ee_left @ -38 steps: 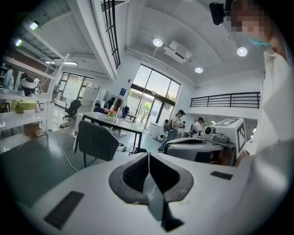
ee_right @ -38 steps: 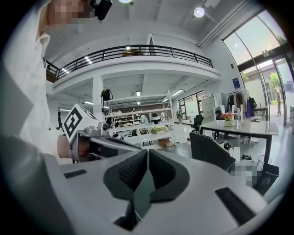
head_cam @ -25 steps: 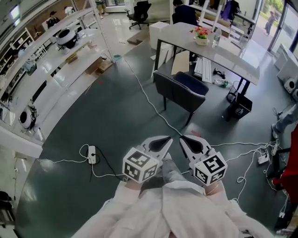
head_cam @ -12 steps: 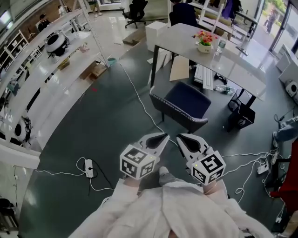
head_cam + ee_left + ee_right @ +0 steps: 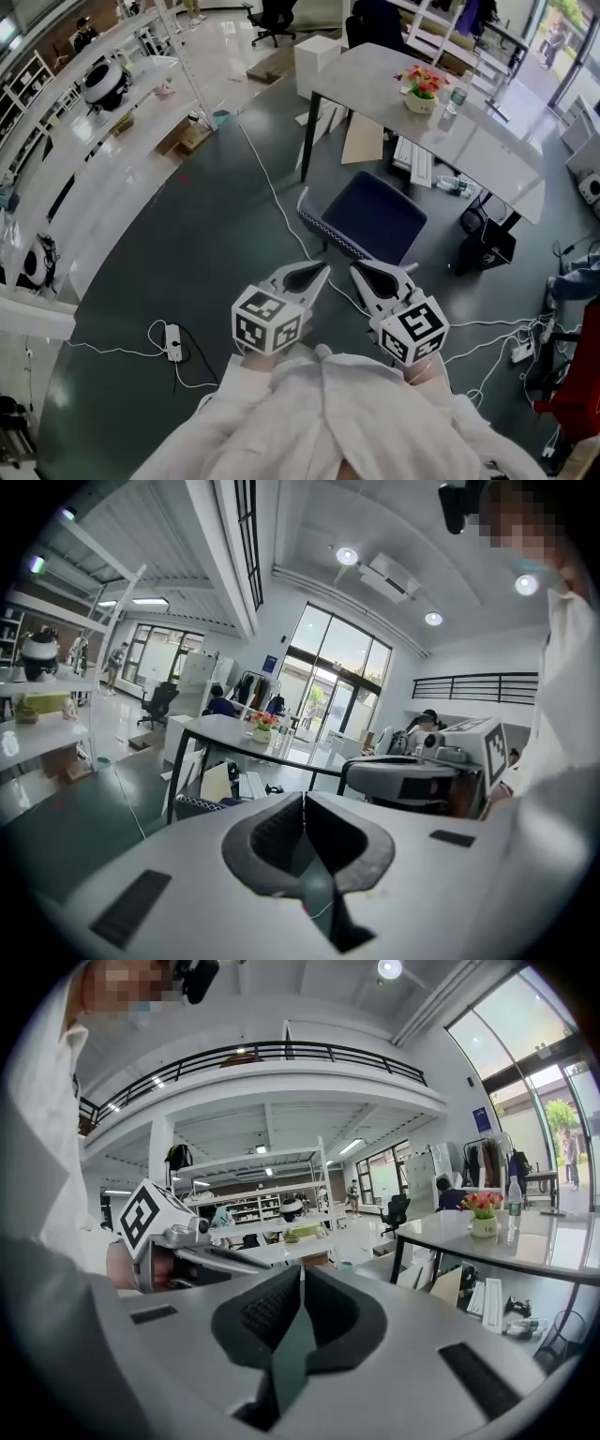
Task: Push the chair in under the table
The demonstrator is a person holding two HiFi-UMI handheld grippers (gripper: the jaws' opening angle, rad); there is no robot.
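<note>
Both of your tools are clenched with nothing in them: the left hand-held gripper and the right hand-held gripper each show their jaws pressed together on empty air in their own views. They sit side by side, tips pointing to 12 o'clock in the head view. The navy chair stands on the floor just beyond those tips, between 12 and 1 o'clock, pulled out clear of the grey worktop, which lies farther out along that same 1 o'clock line. The chair's backrest is the side facing you, and its top edge runs slantwise from about 10 o'clock down to 4 o'clock. That slant puts the backrest's right end close to your right hand-held gripper, while its left end sits farther from the left one. I cannot tell whether either tip touches the backrest yet. Judging from this layout, the push should go square to that edge, toward 1 o'clock, with both closed tips spread along the backrest so the chair does not swing.
</note>
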